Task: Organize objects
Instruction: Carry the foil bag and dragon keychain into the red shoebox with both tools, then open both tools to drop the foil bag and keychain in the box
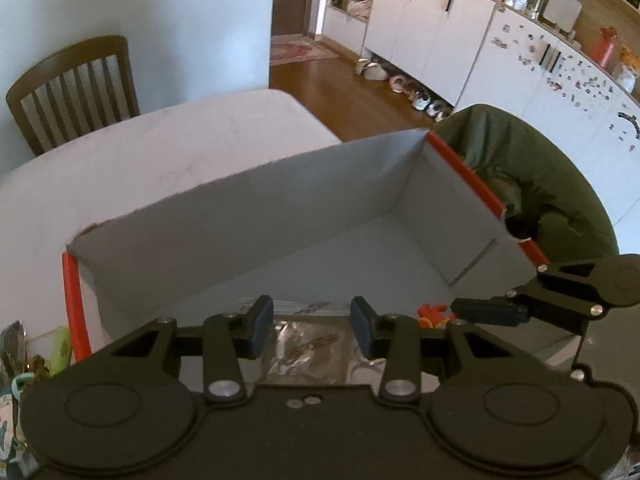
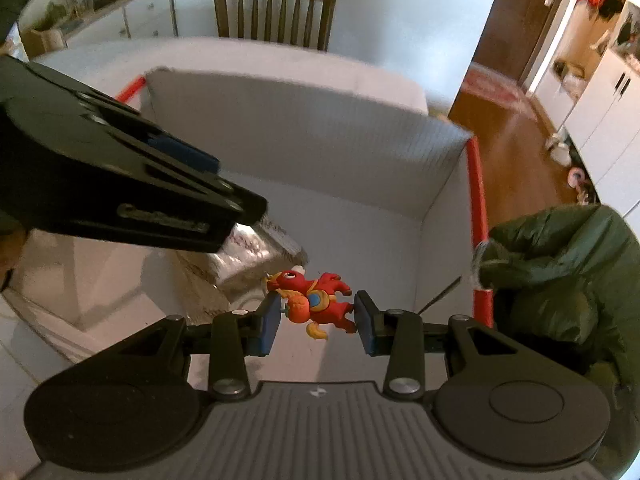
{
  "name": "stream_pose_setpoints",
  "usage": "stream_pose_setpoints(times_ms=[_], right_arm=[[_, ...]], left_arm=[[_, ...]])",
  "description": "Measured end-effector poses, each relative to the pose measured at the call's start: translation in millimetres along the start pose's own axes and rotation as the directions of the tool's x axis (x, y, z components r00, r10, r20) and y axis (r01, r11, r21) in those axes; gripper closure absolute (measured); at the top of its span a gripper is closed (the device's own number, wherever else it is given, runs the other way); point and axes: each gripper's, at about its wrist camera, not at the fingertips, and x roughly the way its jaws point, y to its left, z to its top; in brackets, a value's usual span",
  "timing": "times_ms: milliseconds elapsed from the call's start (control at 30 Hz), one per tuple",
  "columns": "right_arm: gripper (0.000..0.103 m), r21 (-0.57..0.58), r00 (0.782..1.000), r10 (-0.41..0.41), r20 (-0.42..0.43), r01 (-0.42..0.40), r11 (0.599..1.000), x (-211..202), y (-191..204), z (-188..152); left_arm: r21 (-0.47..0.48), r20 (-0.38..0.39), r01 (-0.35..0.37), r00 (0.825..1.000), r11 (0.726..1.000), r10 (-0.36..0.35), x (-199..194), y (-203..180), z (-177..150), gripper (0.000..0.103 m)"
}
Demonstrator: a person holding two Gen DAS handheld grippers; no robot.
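While both grippers are held over the open box (image 1: 248, 216), its white inside is seen from above, with red edging on the rims at either end. On the far left of the left wrist view, a clutter of small items (image 1: 16, 360) is seen on the worktop (image 1: 152, 152) just outside the box wall; what they are cannot be told. A wooden chair (image 1: 76, 84) is set at the far side of the worktop. The left gripper (image 1: 312, 326) is held with its jaws open and nothing between them; below the gap a silvery packet (image 1: 308, 350) is seen lying on the box floor. Just right of the packet, a red and orange toy (image 2: 310, 300) is seen, a small winged figure, near the middle of the box floor. The right gripper (image 2: 316, 322) is placed around the toy, its jaws open with one blue pad at either side; whether the pads are touching the toy cannot be told. Further right, beyond the red-edged end of the box, a green jacket (image 2: 560, 272) is seen bunched against the box wall. White cabinets (image 1: 432, 28) and a wooden floor (image 1: 352, 104) are seen behind.
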Motion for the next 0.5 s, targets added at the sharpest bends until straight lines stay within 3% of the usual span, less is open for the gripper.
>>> stream_pose_setpoints(times_ms=[233, 500], right_arm=[[0.063, 0.012, 0.998, 0.03, -0.063, -0.029, 0.999, 9.2, -1.8, 2.1], [0.062, 0.03, 0.998, 0.047, -0.035, -0.046, 0.998, -4.7, -7.5, -5.3]], left_arm=[[-0.023, -0.024, -0.014, 1.0, 1.0, 0.013, 4.8, 8.3, -5.7, 0.059], [-0.031, -0.017, -0.013, 1.0, 0.999, 0.013, -3.7, 10.8, -8.7, 0.059]])
